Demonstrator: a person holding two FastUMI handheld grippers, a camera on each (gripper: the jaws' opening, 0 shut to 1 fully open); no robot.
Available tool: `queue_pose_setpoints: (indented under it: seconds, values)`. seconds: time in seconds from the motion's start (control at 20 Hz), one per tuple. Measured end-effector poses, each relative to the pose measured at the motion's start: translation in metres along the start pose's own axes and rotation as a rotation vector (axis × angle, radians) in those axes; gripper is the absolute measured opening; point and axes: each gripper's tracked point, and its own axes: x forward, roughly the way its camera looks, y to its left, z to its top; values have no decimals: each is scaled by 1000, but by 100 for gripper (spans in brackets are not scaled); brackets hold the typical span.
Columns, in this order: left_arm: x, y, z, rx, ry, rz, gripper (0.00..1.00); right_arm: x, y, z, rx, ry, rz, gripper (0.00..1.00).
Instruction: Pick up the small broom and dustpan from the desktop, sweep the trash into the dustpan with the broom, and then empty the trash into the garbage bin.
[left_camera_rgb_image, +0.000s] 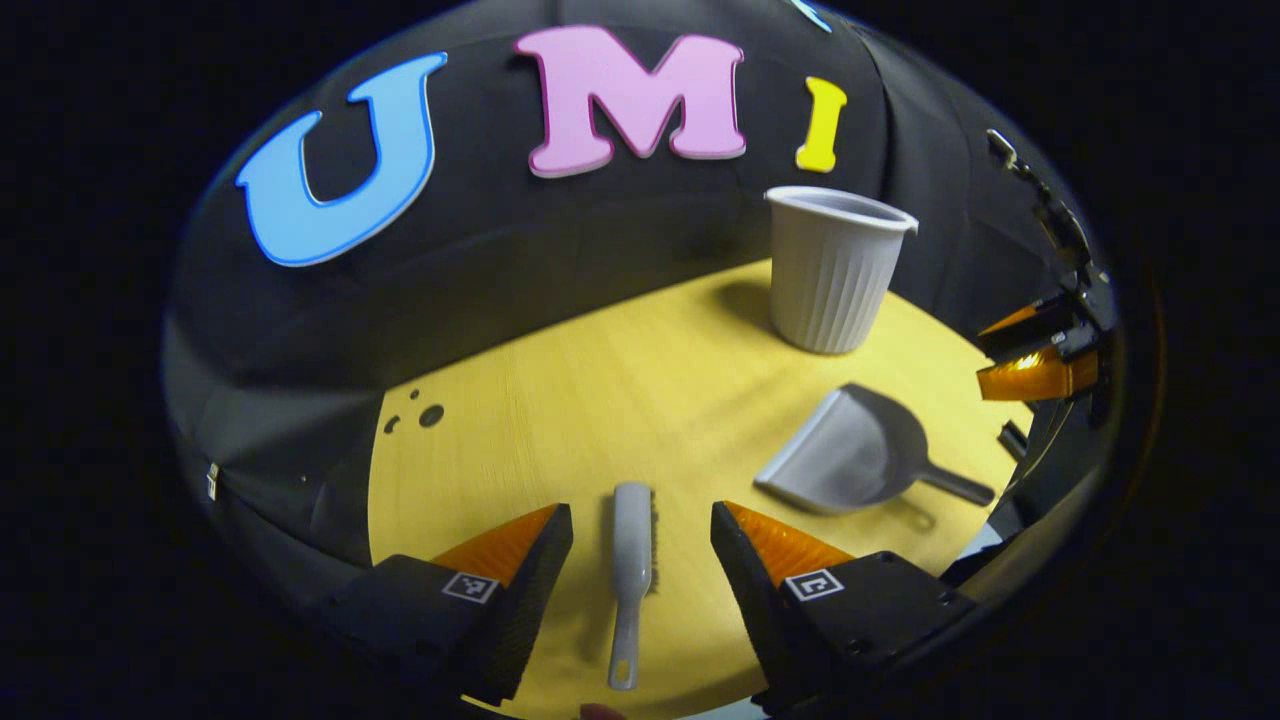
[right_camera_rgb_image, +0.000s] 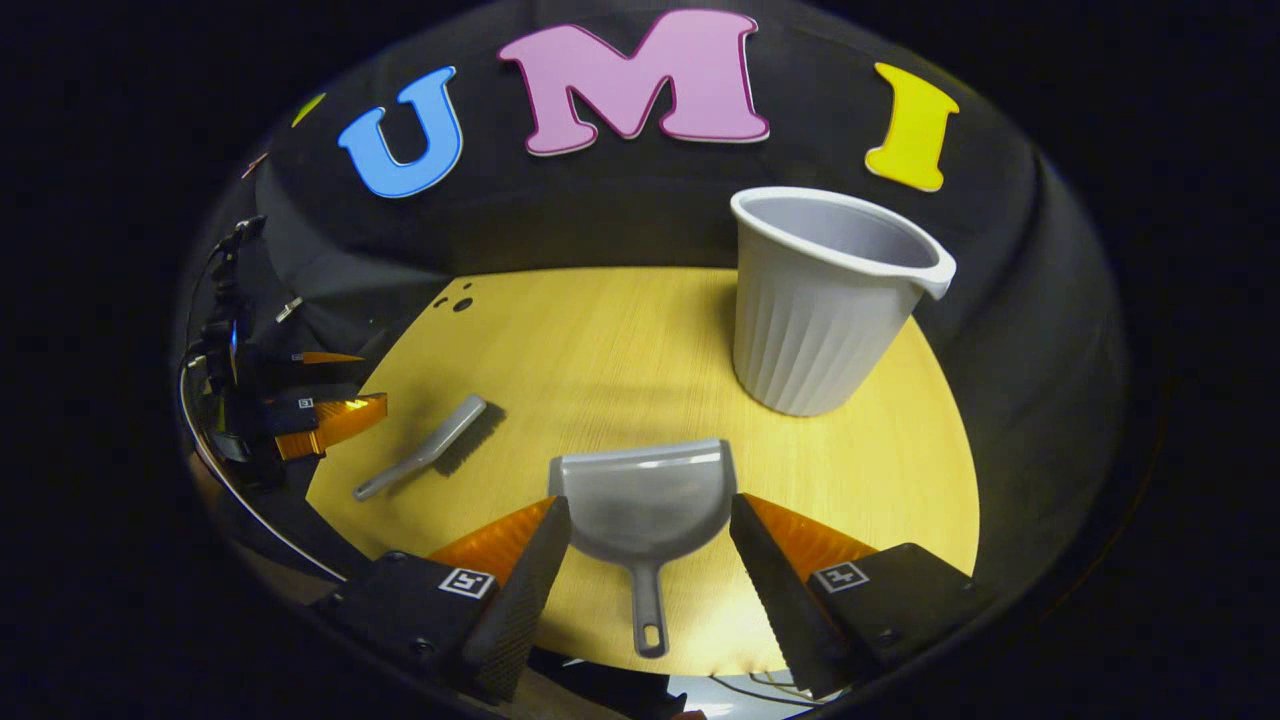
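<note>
Hovering with fingers apart, the left claw (left_camera_rgb_image: 641, 540) straddles the broom (left_camera_rgb_image: 631, 570) and the right claw (right_camera_rgb_image: 650, 535) the dustpan (right_camera_rgb_image: 645, 505) on the worktop (right_camera_rgb_image: 600, 340), bin (right_camera_rgb_image: 825, 300) at one o'clock, nothing yet lifted, all sweeping ahead.

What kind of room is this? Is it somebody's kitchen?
Probably not a kitchen. It looks like a practice booth: a small wooden table against a black cloth wall, set with only a broom, a dustpan and a grey bin for cleaning practice.
</note>
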Motion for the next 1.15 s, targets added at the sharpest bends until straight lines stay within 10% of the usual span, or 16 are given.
queue_pose_setpoints:
  seconds: [0.5,1.15]
  values:
    - [-68,3,112,-240,-402,-1,89,-48,-2,85,-60,-326,-84,99]
    - [-85,0,132,-285,-467,5,93,-60,5,106,-67,-445,-126,98]
